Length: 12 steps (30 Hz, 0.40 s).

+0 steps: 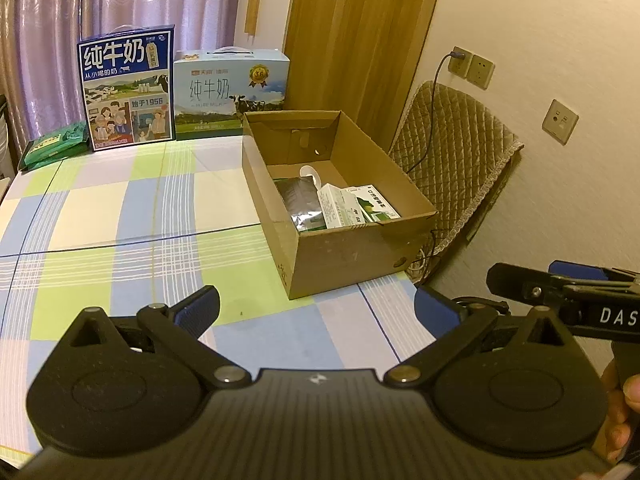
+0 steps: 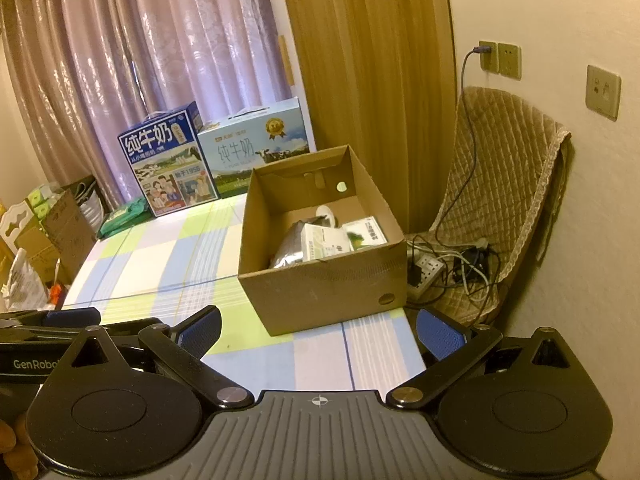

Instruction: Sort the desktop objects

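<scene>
An open cardboard box point(image 1: 344, 256) point(image 2: 320, 292) stands at the table's right side. Inside lie a dark foil pouch point(image 1: 298, 196) point(image 2: 289, 250), a white carton point(image 1: 340, 208) point(image 2: 324, 244), a green-and-white packet point(image 1: 376, 204) point(image 2: 366, 232) and a white round thing point(image 1: 311, 171) at the back. My left gripper point(image 1: 318, 312) is open and empty, low over the checked tablecloth point(image 1: 120, 208), short of the box. My right gripper point(image 2: 318, 330) is also open and empty, in front of the box. Each gripper shows at the edge of the other's view: the right one point(image 1: 568, 296), the left one point(image 2: 48, 328).
Two milk gift cartons point(image 1: 128, 88) point(image 1: 232, 96) stand at the table's far edge before a curtain, with a green pack point(image 1: 56, 146) to their left. A padded chair point(image 2: 500, 208) with a power strip point(image 2: 426, 272) and cables sits right of the table. Boxes point(image 2: 44, 232) stand on the floor at the left.
</scene>
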{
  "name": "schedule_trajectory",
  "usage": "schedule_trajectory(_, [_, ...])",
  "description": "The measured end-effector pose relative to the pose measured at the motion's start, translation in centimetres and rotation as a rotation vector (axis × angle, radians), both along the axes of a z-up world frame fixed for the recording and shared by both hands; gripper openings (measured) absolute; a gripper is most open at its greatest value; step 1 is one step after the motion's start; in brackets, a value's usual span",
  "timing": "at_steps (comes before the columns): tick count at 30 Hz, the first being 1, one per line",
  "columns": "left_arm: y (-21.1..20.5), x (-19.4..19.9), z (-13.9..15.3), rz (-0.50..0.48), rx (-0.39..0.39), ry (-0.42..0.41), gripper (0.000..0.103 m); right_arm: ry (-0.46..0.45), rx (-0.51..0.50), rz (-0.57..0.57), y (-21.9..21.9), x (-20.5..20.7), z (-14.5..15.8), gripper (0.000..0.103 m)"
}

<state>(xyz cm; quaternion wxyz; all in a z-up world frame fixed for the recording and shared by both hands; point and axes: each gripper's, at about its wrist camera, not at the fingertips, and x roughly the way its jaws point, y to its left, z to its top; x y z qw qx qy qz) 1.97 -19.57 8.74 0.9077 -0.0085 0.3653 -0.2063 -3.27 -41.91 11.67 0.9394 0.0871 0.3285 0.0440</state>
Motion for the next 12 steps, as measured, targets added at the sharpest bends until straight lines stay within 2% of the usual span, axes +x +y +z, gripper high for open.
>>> schedule_trajectory(12, [0.19, -0.23, 0.12, -0.008, -0.007, -0.024, 0.102, 0.007, -0.002, -0.003, 0.10, -0.01, -0.39, 0.101])
